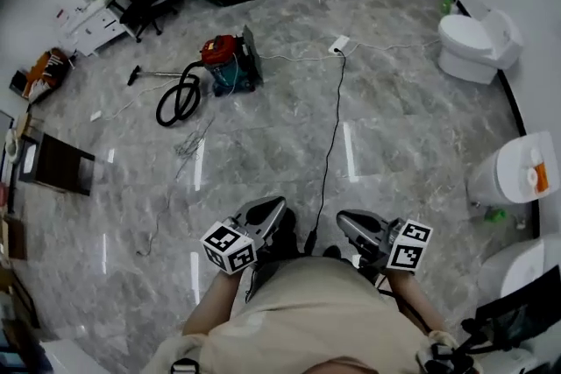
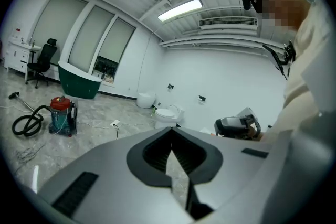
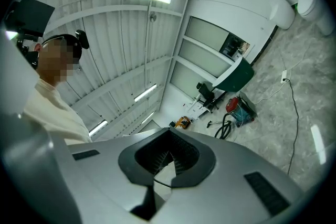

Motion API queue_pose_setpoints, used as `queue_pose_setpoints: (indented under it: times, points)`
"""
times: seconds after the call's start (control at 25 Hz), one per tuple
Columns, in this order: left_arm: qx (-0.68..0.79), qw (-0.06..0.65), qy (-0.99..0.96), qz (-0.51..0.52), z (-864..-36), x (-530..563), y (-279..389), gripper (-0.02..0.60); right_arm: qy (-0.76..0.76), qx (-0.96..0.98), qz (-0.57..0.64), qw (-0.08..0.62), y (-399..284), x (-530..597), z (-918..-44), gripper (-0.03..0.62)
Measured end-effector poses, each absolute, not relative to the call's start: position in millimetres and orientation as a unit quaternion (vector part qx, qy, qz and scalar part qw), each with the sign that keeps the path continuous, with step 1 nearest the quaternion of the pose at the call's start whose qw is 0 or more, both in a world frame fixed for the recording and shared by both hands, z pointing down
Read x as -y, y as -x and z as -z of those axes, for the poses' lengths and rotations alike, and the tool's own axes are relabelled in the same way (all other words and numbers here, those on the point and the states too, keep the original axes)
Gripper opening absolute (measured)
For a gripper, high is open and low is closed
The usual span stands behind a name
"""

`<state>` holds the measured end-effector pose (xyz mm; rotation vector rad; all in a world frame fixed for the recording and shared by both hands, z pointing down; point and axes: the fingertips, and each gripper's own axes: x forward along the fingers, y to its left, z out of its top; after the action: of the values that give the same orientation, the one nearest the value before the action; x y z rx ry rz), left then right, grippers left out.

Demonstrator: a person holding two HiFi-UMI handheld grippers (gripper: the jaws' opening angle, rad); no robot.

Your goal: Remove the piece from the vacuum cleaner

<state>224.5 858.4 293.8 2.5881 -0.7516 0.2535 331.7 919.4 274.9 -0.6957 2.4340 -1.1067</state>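
Head view is showing the person standing with the vacuum cleaner (image 1: 230, 64) far ahead of both grippers, off toward the left gripper's side, on the grey stone-pattern floor (image 1: 412, 127). Its black hose (image 1: 178, 101) is lying coiled just beside the canister, on the side further from the right gripper.

The left gripper (image 1: 273, 208) and right gripper (image 1: 348, 219) are hanging side by side close to the person's body. In the left gripper view the left gripper's jaws are meeting at their tips with nothing between them, and the right gripper view is showing the same for the right gripper. Both are closed and empty.

Assessment: the step in hand is the approach; no contact is being made. Which piece is to come off cannot be told at this range.

Points for doing it well:
- A black cable (image 1: 331, 144) is running from between the two grippers out to a white power strip (image 1: 339, 44) ahead of them. Feet should be placed clear of it.
- Jaws should be opened before reaching the canister, not at contact.
- One gripper should be steadying the canister body while the other is drawing the piece straight along its socket, as the canister will probably slide on this smooth floor.
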Motion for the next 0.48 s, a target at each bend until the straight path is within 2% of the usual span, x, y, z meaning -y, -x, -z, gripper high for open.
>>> queue_pose_setpoints:
  times: [0.16, 0.32, 0.48]
  points:
    - [0.278, 0.193, -0.936, -0.096, -297, -825, -203, 0.003, 0.271, -0.863, 0.387, 0.177, -328, -898, -277, 0.002]
    - [0.296, 0.167, -0.934, -0.111, -298, -781, -151, 0.003, 0.297, -0.859, 0.383, 0.165, -312, -864, -277, 0.002]
    - [0.319, 0.205, -0.922, -0.078, -299, -739, -92, 0.003, 0.299, -0.866, 0.379, 0.131, -275, -824, -270, 0.002]
